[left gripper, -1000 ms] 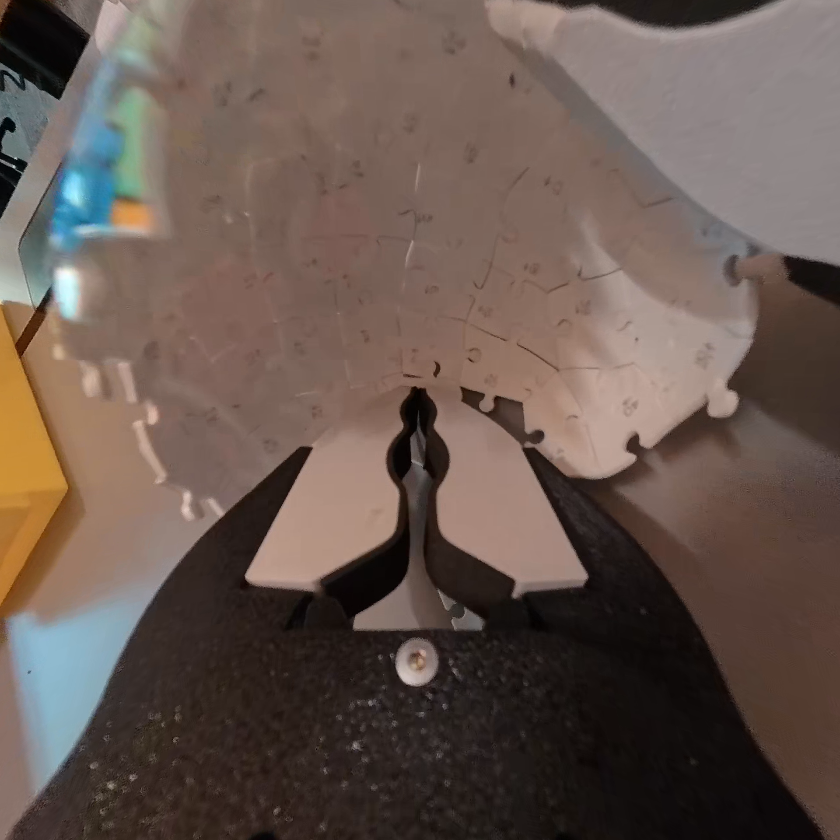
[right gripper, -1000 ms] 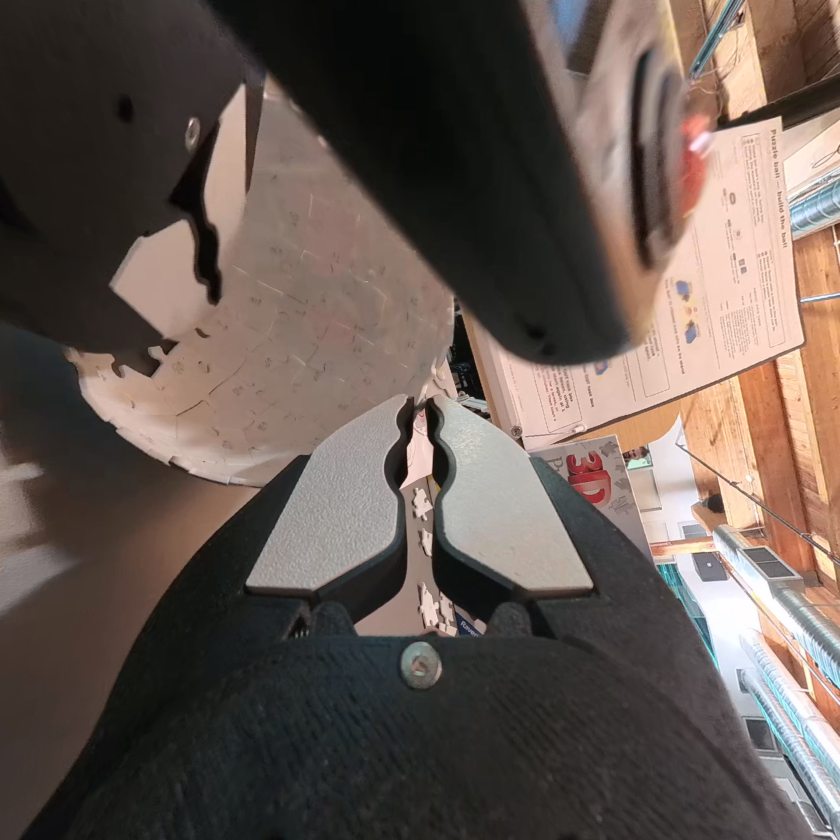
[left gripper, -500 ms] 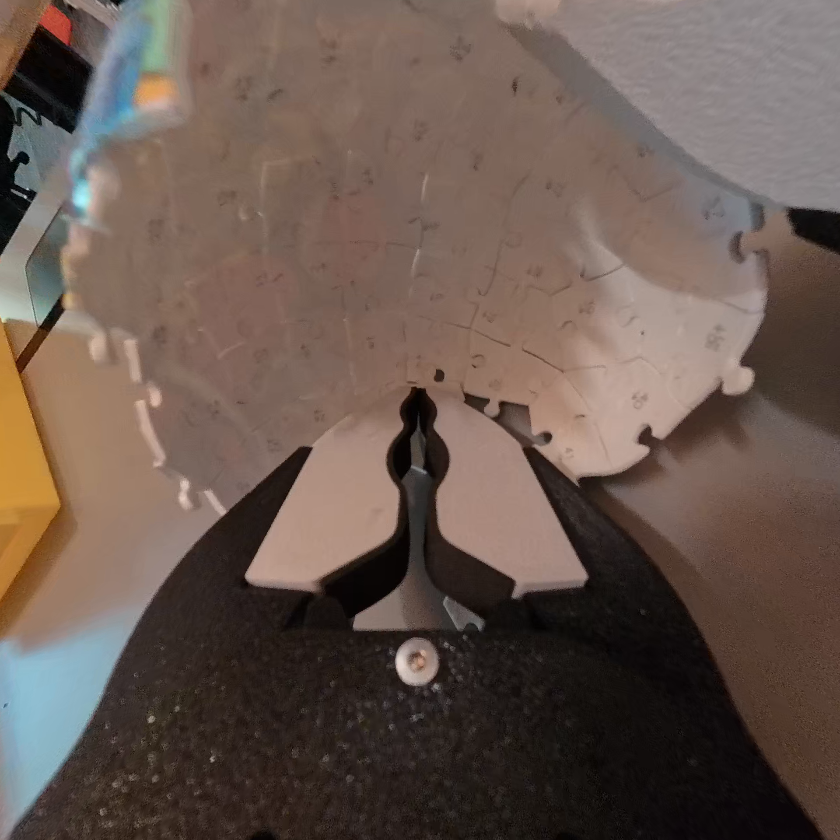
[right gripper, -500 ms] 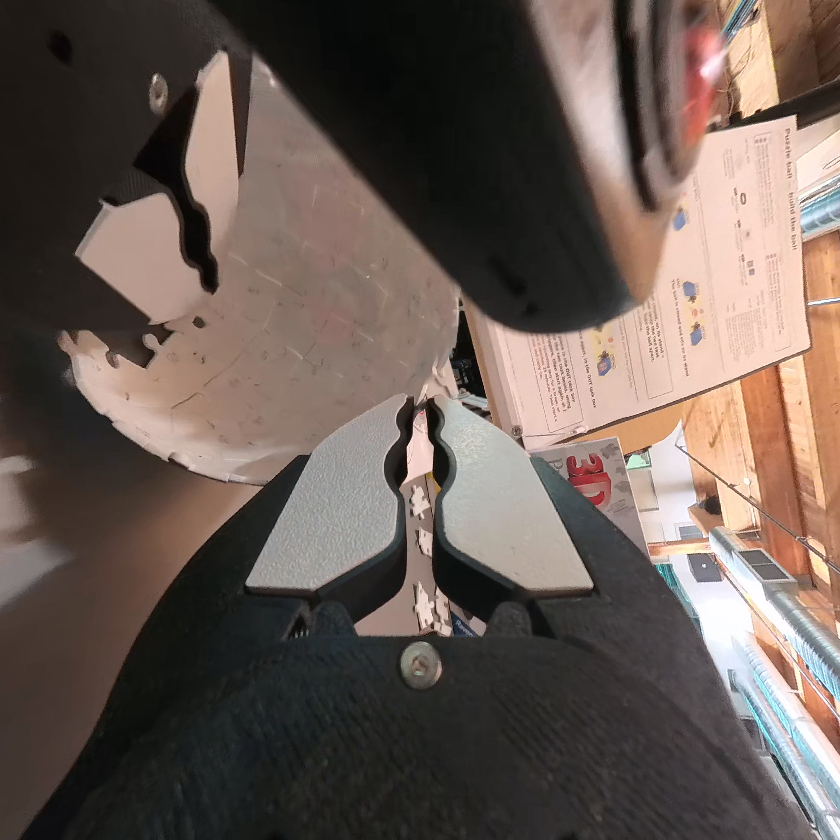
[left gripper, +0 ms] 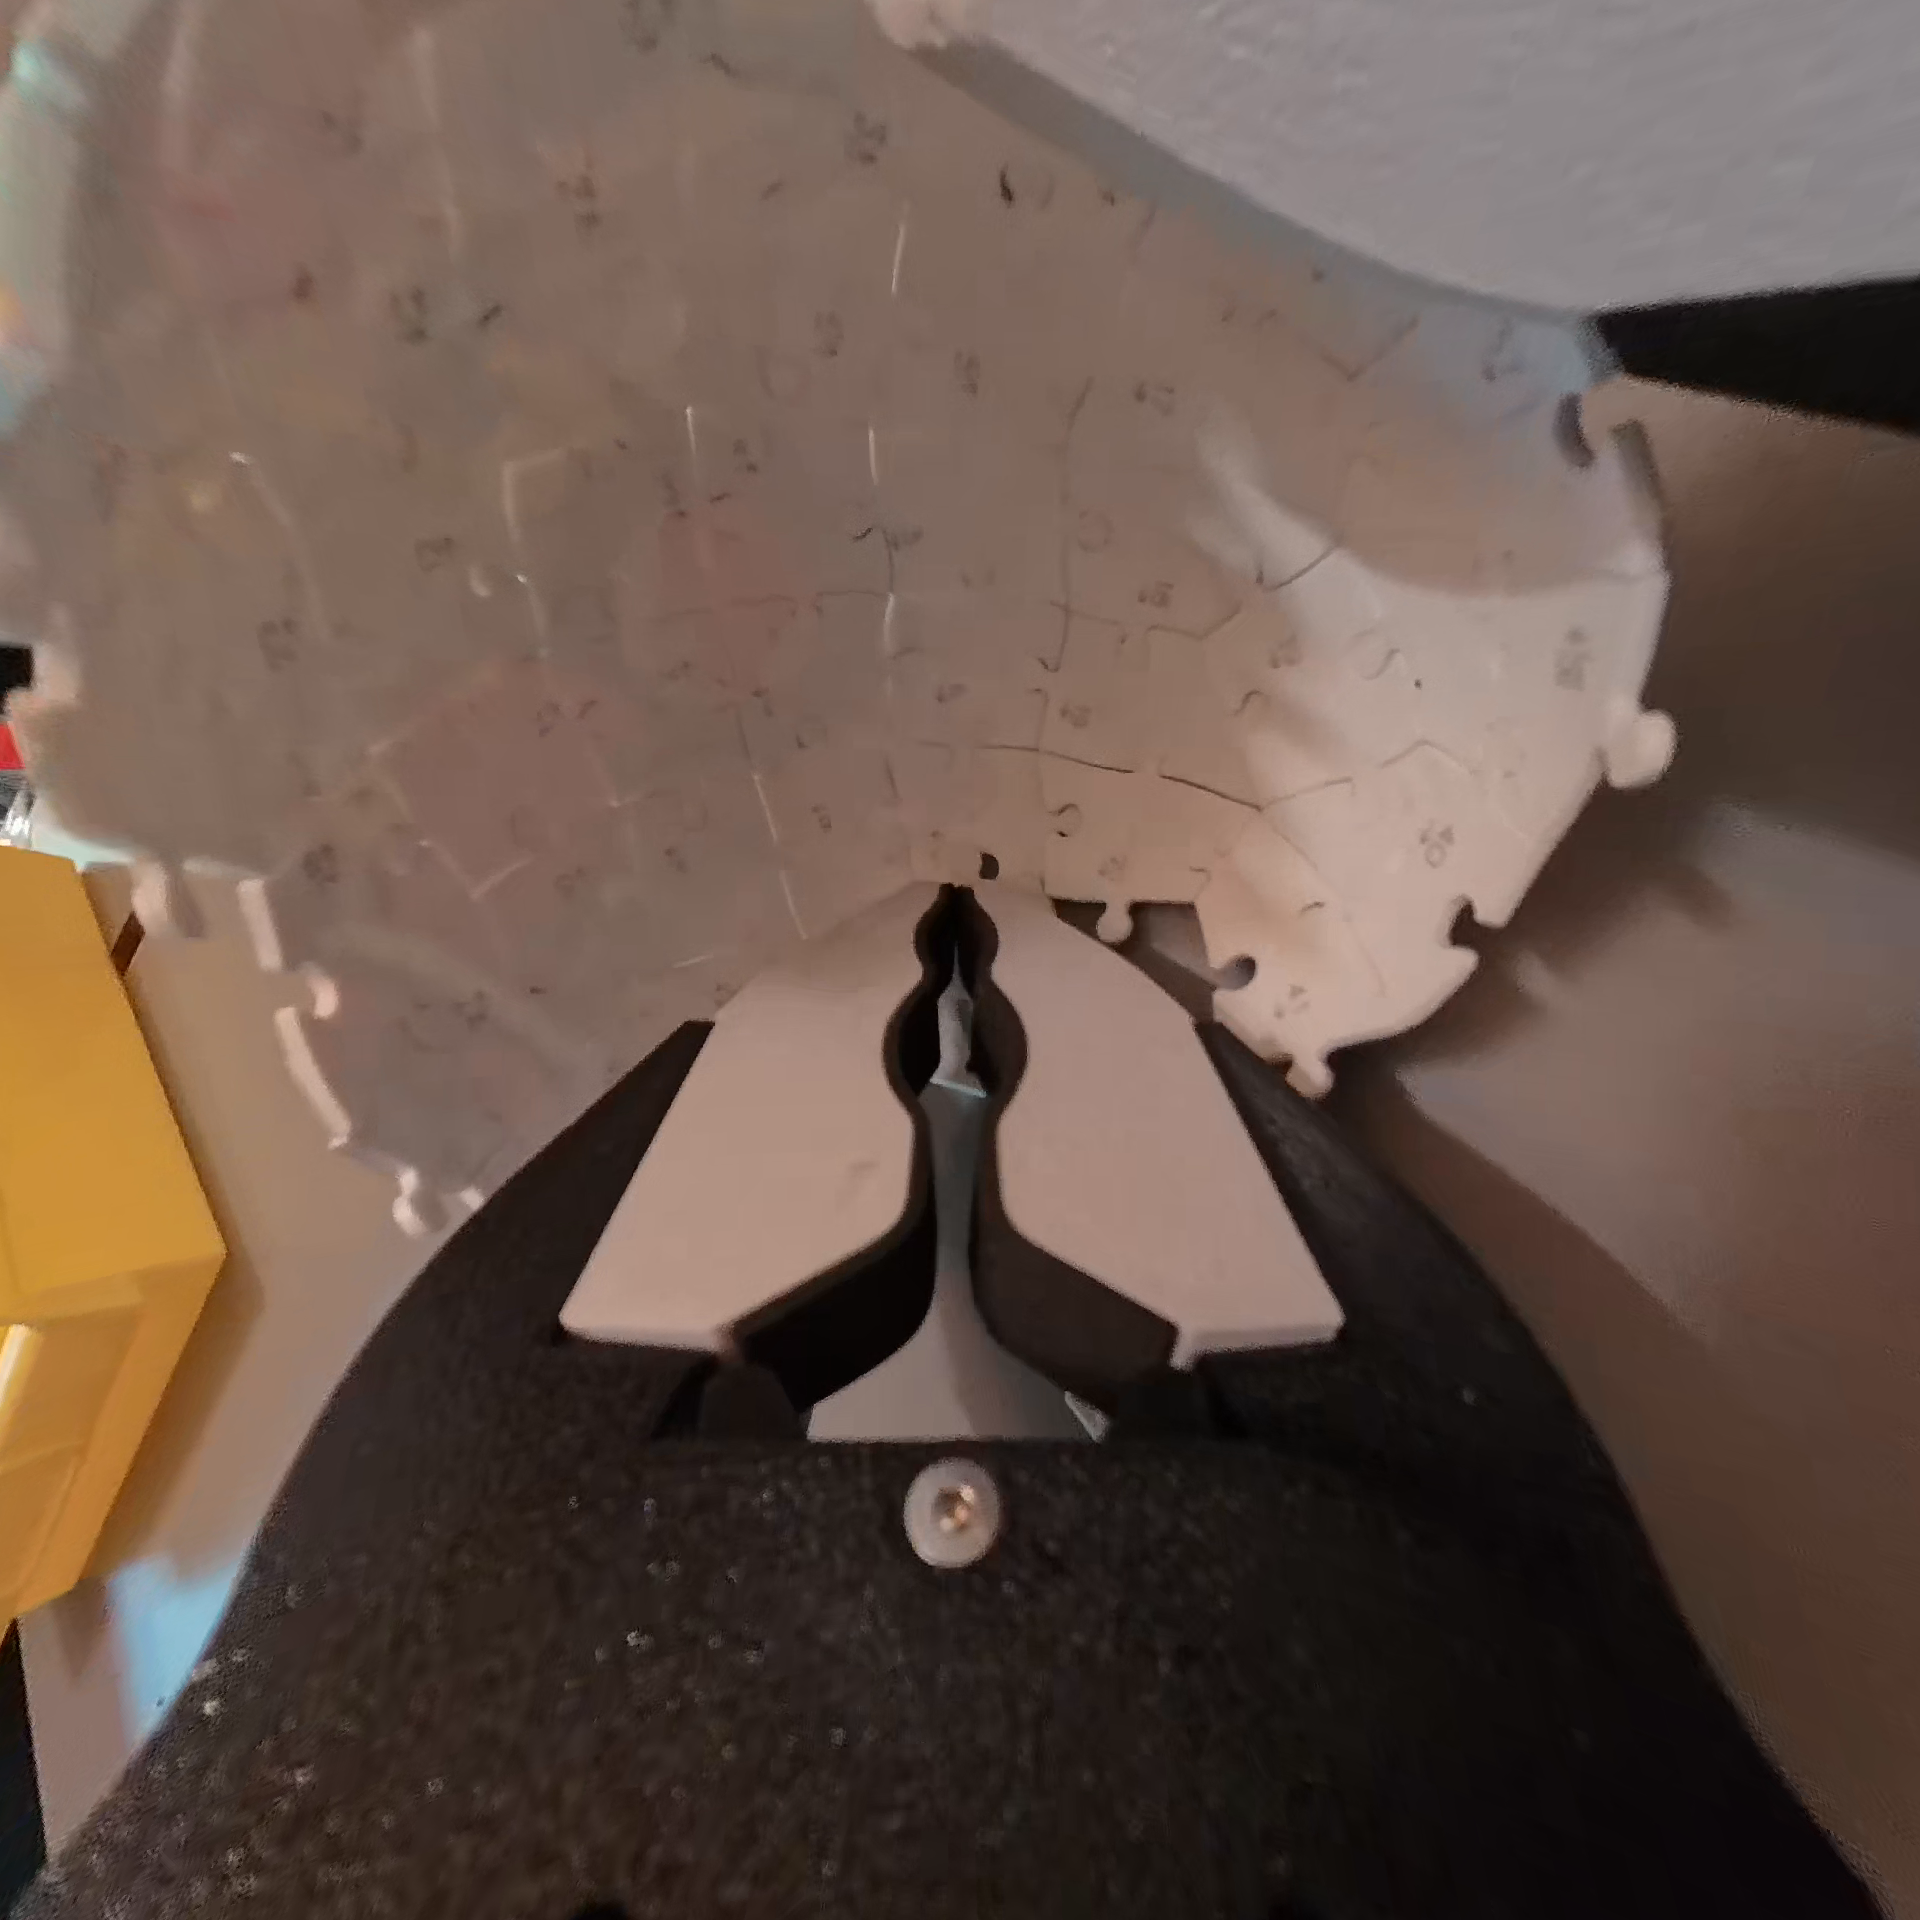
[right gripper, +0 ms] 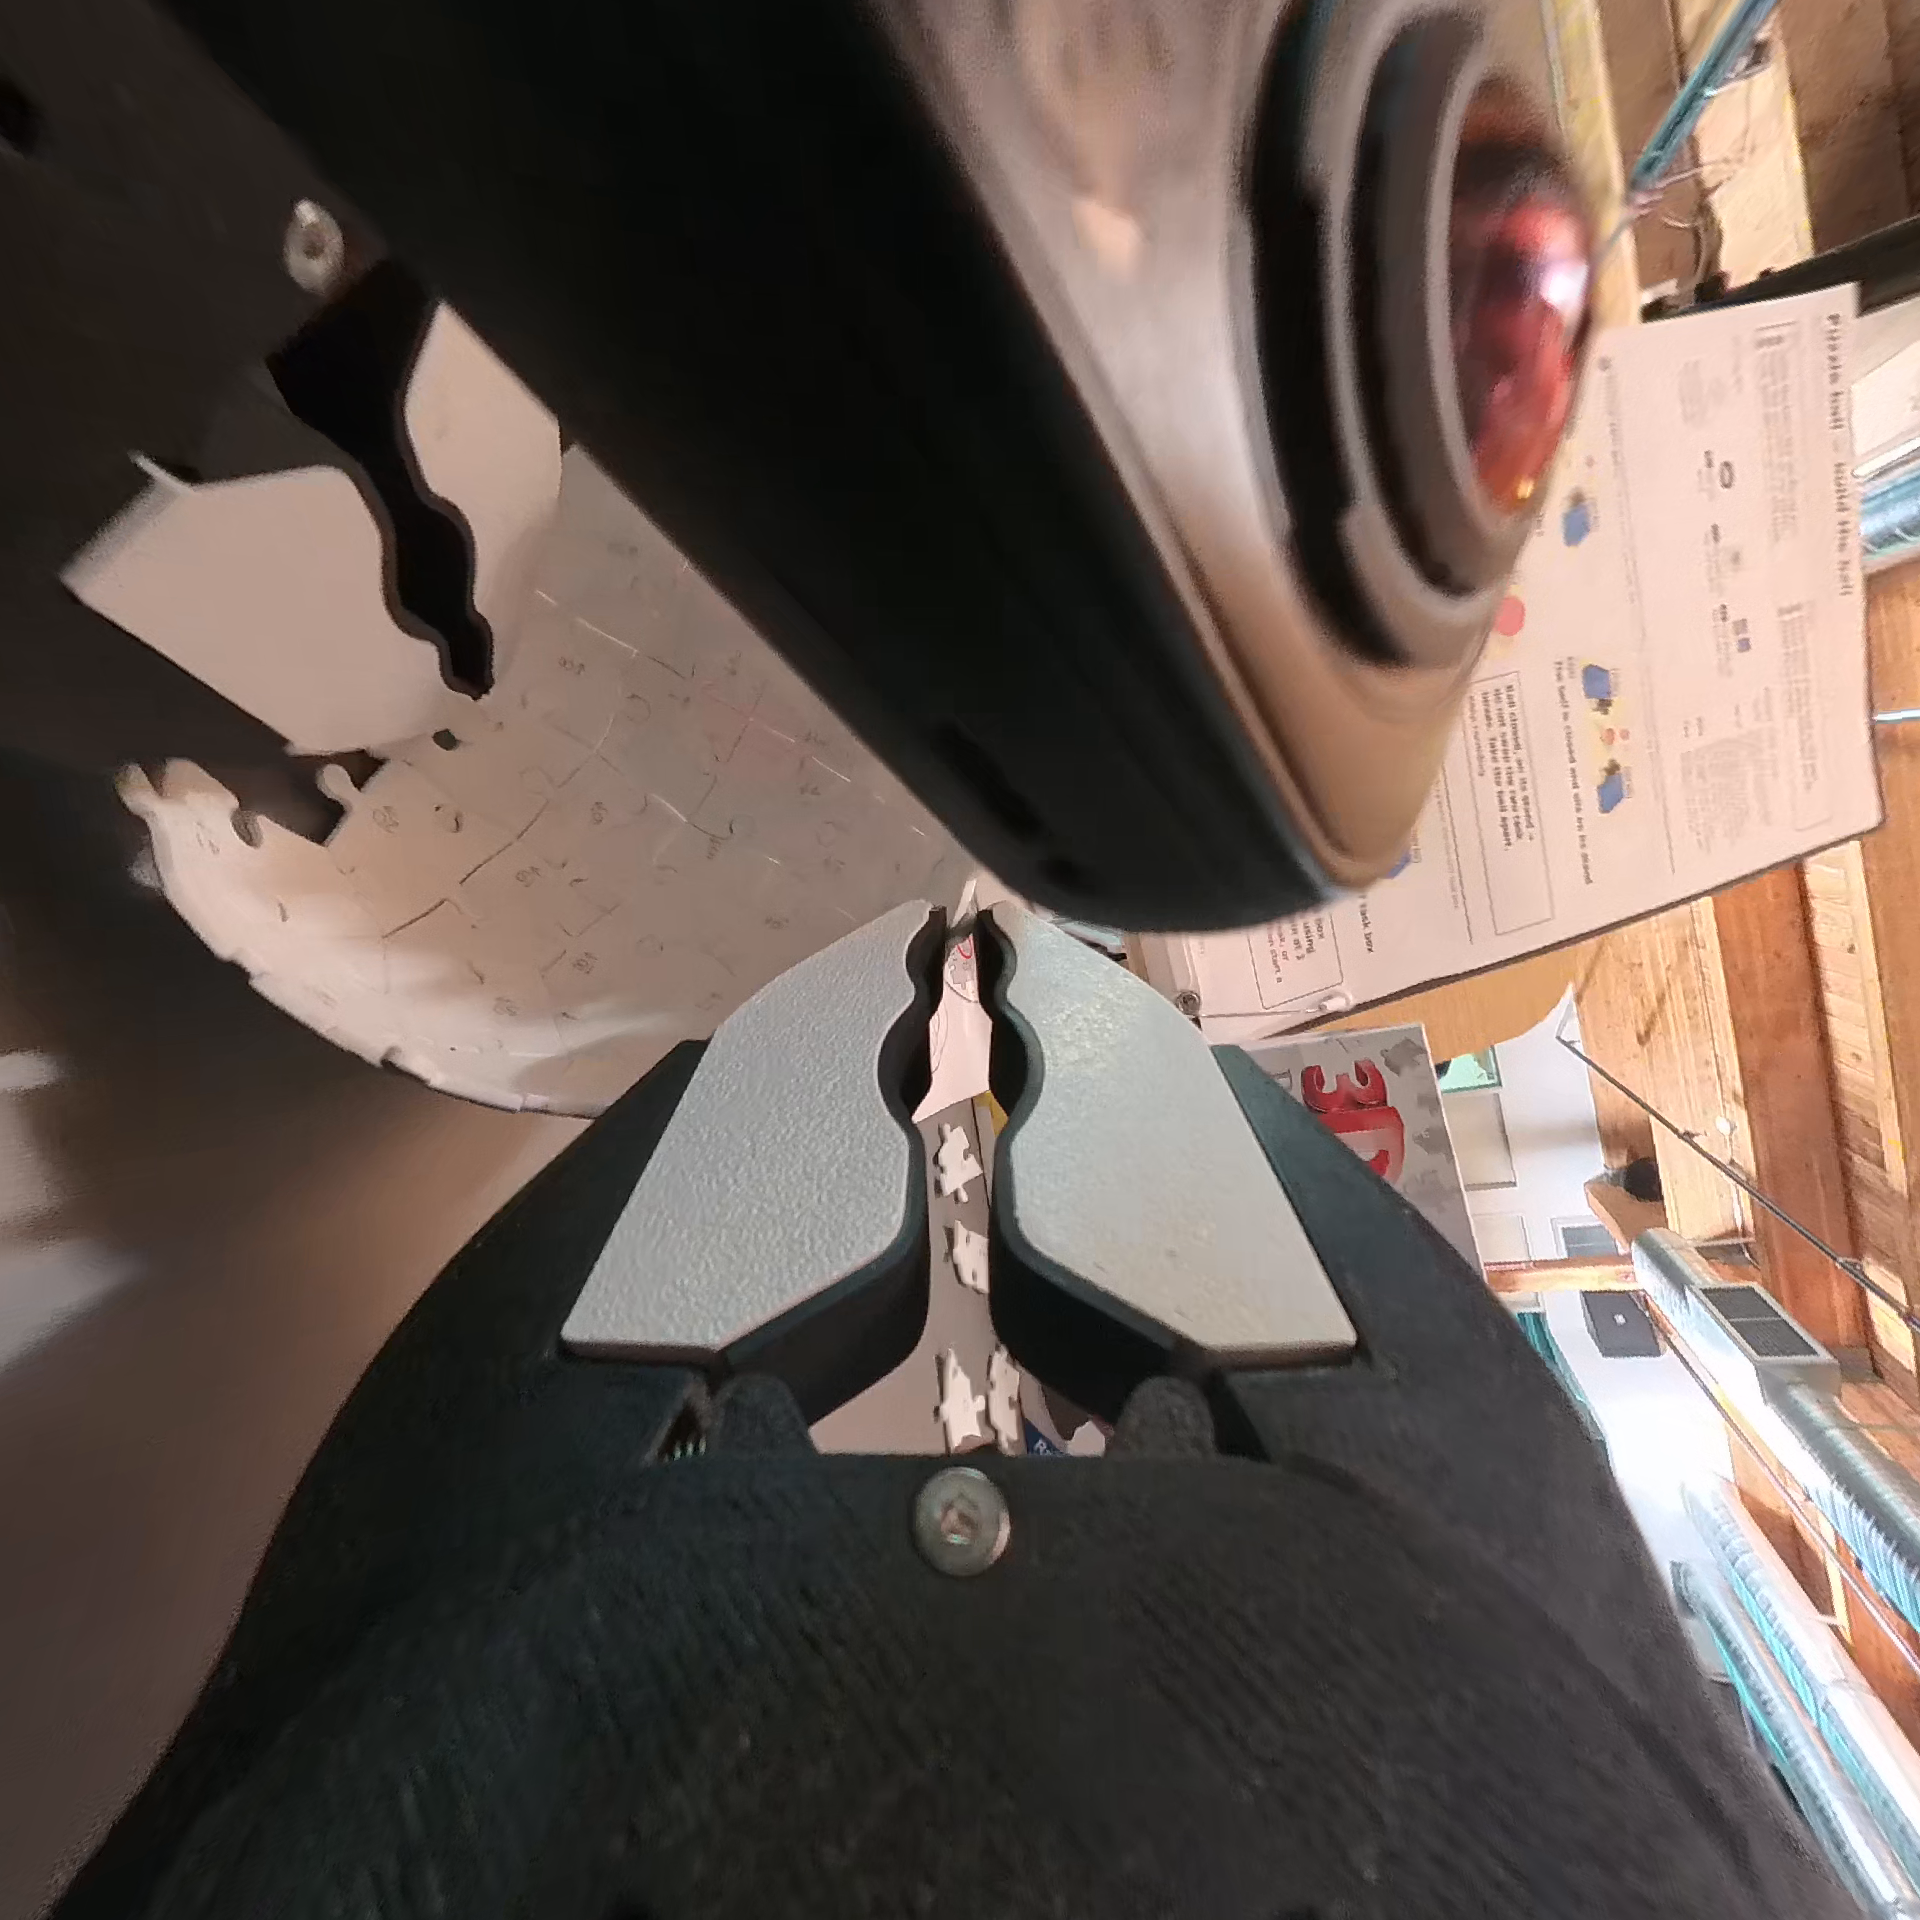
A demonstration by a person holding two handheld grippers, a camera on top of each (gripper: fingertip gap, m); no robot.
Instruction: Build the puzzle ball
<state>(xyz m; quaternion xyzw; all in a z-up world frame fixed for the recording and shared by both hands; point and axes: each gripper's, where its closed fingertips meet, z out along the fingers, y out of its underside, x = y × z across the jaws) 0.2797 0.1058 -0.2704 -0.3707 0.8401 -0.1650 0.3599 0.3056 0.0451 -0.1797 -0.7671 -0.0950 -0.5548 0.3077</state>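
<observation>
The half-built puzzle ball is a white curved shell (left gripper: 831, 520) of joined pieces with a knobbed rim, seen from its inner side. My left gripper (left gripper: 961, 904) is shut on the shell's lower rim. It also shows in the right wrist view (right gripper: 468, 675), clamped on the shell (right gripper: 623, 831), with its black camera body close overhead. My right gripper (right gripper: 961, 925) is shut on a thin white edge at the shell's opposite rim. One of its fingers (left gripper: 1455, 135) fills the top right of the left wrist view. The shell's outer face is hidden.
A yellow box (left gripper: 73, 1195) stands at the left on the brown table (left gripper: 1662, 1143). Loose white puzzle pieces (right gripper: 961, 1153) lie on the table below the right gripper. A printed sheet (right gripper: 1662, 675) and the puzzle's box (right gripper: 1371, 1112) stand behind. My hands' fingertips stand some 11 cm from each other.
The shell has turned in both grips, and its coloured outer patch has left the left wrist view. In the right wrist view the left gripper has swung closer, bringing its lens into view.
</observation>
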